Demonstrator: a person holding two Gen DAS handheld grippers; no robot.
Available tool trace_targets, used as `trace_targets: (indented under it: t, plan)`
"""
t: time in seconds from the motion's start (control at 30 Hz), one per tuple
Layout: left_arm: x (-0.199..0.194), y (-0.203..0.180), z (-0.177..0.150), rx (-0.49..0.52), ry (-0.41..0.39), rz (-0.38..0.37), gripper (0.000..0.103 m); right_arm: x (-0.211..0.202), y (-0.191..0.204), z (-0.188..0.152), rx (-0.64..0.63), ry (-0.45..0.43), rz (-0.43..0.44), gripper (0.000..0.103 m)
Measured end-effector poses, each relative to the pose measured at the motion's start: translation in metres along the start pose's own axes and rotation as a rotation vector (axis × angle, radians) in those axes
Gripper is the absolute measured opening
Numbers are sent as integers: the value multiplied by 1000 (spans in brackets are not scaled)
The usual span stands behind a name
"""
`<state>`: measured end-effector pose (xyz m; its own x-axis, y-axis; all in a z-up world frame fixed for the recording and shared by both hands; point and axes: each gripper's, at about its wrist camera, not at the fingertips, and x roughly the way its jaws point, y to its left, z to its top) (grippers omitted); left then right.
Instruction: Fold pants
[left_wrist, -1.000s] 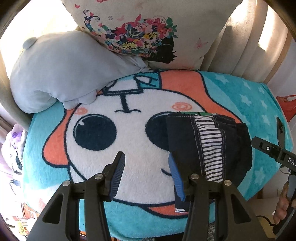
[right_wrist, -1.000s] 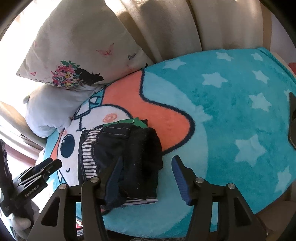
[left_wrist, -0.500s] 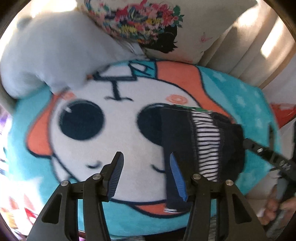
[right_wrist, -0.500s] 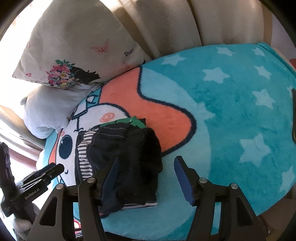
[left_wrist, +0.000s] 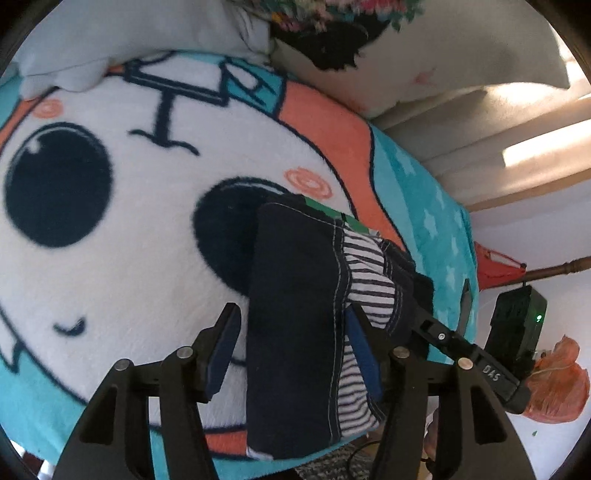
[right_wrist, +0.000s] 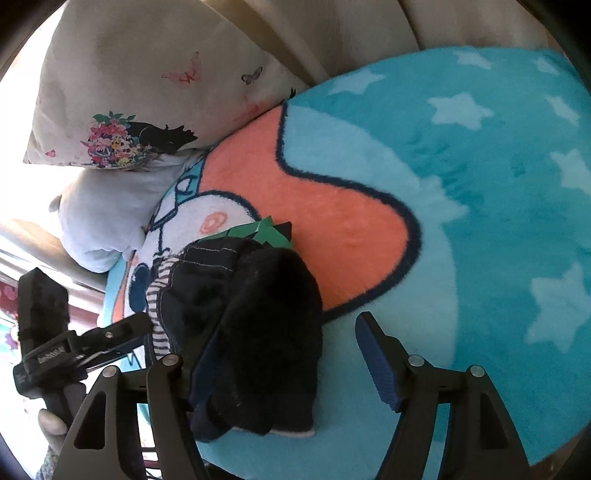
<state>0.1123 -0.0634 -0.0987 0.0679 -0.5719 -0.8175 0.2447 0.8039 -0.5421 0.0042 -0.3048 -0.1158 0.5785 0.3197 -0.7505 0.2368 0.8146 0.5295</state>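
Both claws (left (left_wrist: 291, 343), right (right_wrist: 284, 354)) gape over pants (left_wrist: 295, 332) on cartoon blanket (left_wrist: 129, 258).

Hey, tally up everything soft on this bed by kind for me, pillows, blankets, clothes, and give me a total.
Pillows: 2, floral pillow and pale blue pillow
Blankets: 1, cartoon blanket
Pants: 1, folded dark pants
Total: 4

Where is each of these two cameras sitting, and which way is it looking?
Left wrist: on the left gripper, looking along its open fingers at the folded pants; the right gripper crosses at right.
Right wrist: on the right gripper, fingers open, looking over the pants' dark side; the left gripper and a fingertip show at left.
Shared: pants, cartoon blanket, floral pillow.
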Motion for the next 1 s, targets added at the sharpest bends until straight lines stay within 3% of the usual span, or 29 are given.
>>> trace_targets:
  t: [0.13,0.2,0.33,0.37,0.4,0.43,0.53,0.63,1.0]
  plan:
    - [16,1,12,1,14,-13,60,8,-2,2,5,10,47,79]
    - [22,3,20,-22,26,-55,64,10,-1,1,0,6,61,80]
    - [27,6,27,-67,25,-123,79,14,4,0,-26,-1,87,81]
    - [28,4,26,-72,26,-131,79,16,6,0,-32,6,97,78]
    - [31,1,26,-71,38,-137,79,17,8,0,-38,16,110,62]
    - [34,-7,24,-51,53,-117,79,22,10,0,-35,51,134,56]
    - [31,-27,21,22,61,-59,52,23,13,2,-27,63,141,40]
    - [16,-35,17,47,34,-60,43,15,14,2,-16,63,157,38]
    - [-27,-24,-2,23,-54,-37,43,-3,57,-4,-92,48,150,38]
